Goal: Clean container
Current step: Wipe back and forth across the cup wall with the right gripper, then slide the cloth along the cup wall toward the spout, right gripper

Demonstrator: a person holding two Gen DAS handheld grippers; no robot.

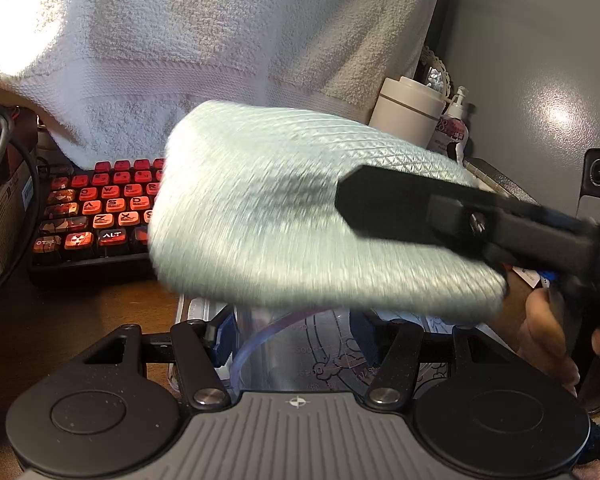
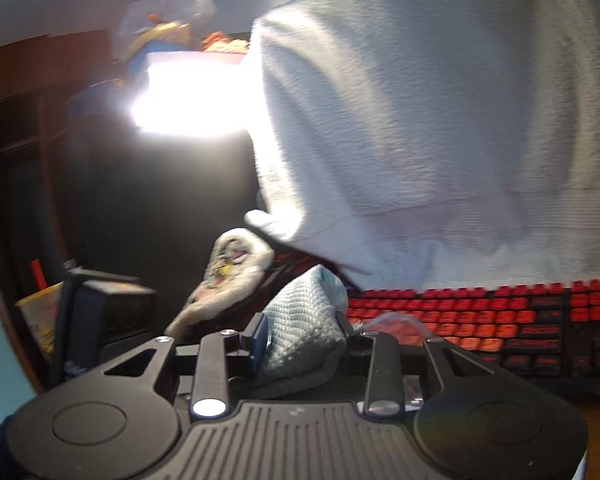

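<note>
In the left wrist view, the left gripper (image 1: 296, 344) sits nearest, its two blue-padded fingers (image 1: 224, 334) clasped on either side of a clear plastic container (image 1: 300, 356) with printed measuring marks and a cartoon drawing on its wall. The container stands on the wooden desk (image 1: 80, 312), close to the desk's near edge, with a clear tray-like piece (image 1: 192, 308) just behind it on the left. Directly above the container's mouth hangs a pale blue-green cleaning cloth (image 1: 300, 216), blurred. It is pinched by the right gripper (image 1: 352, 204), whose black finger lies across the cloth's right side; a hand (image 1: 548, 336) holds that tool's handle at the right edge of the picture. Whether the cloth touches the container's rim cannot be told.

In the right wrist view, the right gripper (image 2: 300, 340) is clenched on the same cloth (image 2: 300, 332), which bunches up between its fingers (image 2: 260, 340) and rises past them.

Behind the cloth, a black keyboard (image 1: 100, 216) with glowing red keys lies toward the back of the desk. A large white towel (image 1: 200, 48) hangs over the far side, its hem dropping to the keyboard's top row. At the desk's far right stand a beige cylindrical canister (image 1: 408, 108) and, just beside it, a pump bottle (image 1: 456, 124). To the keyboard's left, a small patterned fuzzy item (image 2: 228, 272) lies by dark cables (image 1: 16, 152).
</note>
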